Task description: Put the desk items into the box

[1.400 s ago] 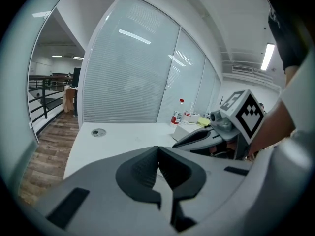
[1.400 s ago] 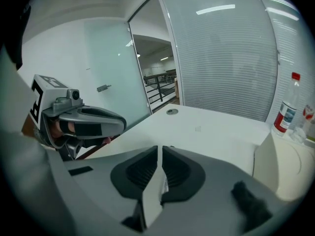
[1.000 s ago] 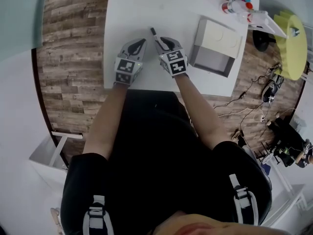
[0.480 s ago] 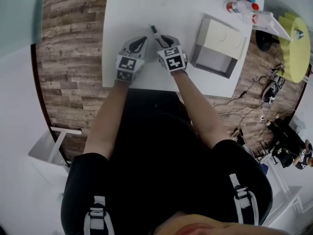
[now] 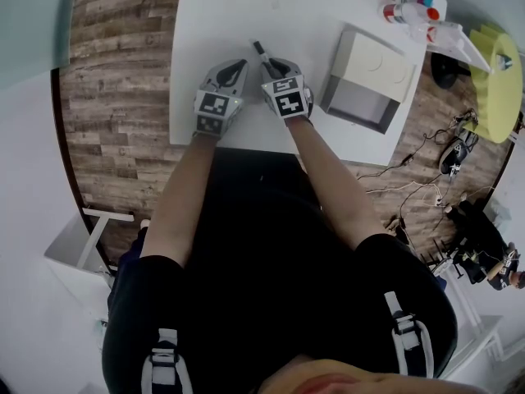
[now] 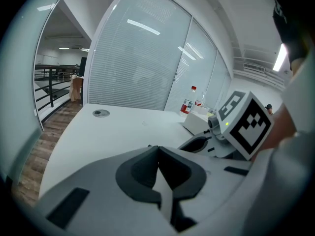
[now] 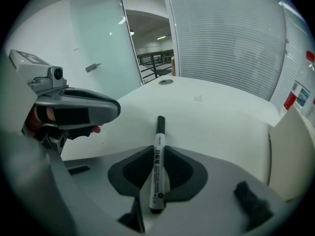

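Between the jaws of my right gripper [image 7: 158,151] sits the marker [image 7: 156,181], pinched mid-barrel, cap end pointing ahead over the table [image 7: 206,117]. It looks light, stiff and smooth, so a middle hold should stop it pivoting. My left gripper [image 6: 158,154], pressed together on nothing, hangs level just left. The box [image 7: 290,151] stands off right.

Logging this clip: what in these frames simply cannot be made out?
Inside of the box: small and shadowed in head view; cut off at the right gripper view's edge.
Labels on the bottles: too small in every view.
Rear end of the marker: covered by the right gripper in head view.
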The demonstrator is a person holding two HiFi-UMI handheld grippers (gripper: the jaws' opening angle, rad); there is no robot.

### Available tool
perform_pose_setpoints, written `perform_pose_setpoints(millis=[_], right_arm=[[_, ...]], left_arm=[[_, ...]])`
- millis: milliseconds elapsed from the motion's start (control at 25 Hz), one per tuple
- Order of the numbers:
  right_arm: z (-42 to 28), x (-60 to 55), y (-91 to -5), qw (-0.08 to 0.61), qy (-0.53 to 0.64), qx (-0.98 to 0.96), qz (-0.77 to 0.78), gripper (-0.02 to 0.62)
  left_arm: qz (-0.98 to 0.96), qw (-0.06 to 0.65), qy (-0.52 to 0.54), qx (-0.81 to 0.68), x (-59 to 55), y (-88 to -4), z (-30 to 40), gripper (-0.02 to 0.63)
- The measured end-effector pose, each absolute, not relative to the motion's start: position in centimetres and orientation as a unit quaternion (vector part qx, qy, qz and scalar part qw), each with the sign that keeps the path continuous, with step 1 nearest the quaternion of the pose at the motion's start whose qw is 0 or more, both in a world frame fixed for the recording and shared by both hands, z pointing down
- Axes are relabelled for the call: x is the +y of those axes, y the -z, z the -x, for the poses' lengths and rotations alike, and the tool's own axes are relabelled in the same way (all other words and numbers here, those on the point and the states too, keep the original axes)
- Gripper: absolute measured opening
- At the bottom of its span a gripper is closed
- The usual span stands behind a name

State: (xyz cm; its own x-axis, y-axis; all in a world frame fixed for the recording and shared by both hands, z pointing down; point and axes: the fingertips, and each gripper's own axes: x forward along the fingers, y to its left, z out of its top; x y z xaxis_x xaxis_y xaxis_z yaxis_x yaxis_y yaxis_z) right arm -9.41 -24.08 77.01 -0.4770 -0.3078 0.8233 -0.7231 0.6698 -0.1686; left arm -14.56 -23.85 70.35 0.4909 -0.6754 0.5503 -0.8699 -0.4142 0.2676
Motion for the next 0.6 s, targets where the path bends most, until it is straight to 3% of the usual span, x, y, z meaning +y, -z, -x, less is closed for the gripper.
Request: perform_pose_setpoints(millis=[600], right_arm=[[10.0, -24.7, -71.2, 0.359, -0.238, -0.842, -0.325, 0.069]], left_arm=[[-0.828, 0.235, -0.163, -0.483, -23.2, -65.5, 15.9, 0.011]])
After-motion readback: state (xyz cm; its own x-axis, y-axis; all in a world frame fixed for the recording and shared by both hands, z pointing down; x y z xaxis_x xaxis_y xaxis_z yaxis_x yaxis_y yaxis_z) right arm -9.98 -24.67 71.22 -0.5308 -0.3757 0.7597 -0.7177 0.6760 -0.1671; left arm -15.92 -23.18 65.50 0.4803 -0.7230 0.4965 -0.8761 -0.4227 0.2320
